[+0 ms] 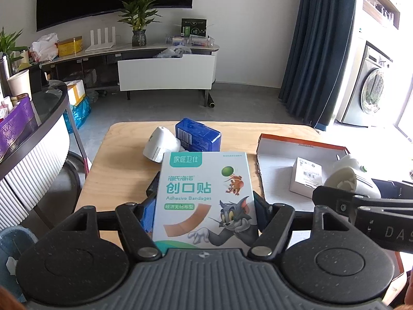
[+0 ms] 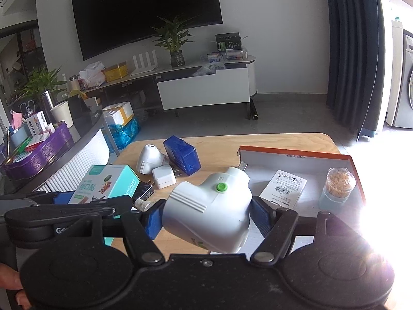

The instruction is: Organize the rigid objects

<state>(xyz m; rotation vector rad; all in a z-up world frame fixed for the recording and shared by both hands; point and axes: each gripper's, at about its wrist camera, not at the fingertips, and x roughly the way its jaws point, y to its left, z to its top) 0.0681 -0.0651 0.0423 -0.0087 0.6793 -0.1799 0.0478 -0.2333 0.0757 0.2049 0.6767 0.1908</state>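
My left gripper (image 1: 205, 196) is shut on a teal and white adhesive bandage box (image 1: 204, 188), its blue pads pressing both long sides above the wooden table (image 1: 121, 160). In the right wrist view the same bandage box (image 2: 108, 183) hangs at the left. My right gripper (image 2: 207, 214) is shut on a white plastic device with a green button (image 2: 211, 206), held just left of the orange-rimmed cardboard tray (image 2: 294, 152). In the left wrist view that white device (image 1: 348, 178) shows at the right, over the tray (image 1: 302, 143).
On the table lie a white cone-shaped piece (image 2: 149, 159), a translucent blue box (image 2: 182, 155), a white charger cube (image 2: 164, 177) and a small black part (image 2: 143, 191). The tray holds a small white box (image 2: 284, 188) and a toothpick jar (image 2: 336, 188). A cluttered side counter (image 2: 77, 152) stands left.
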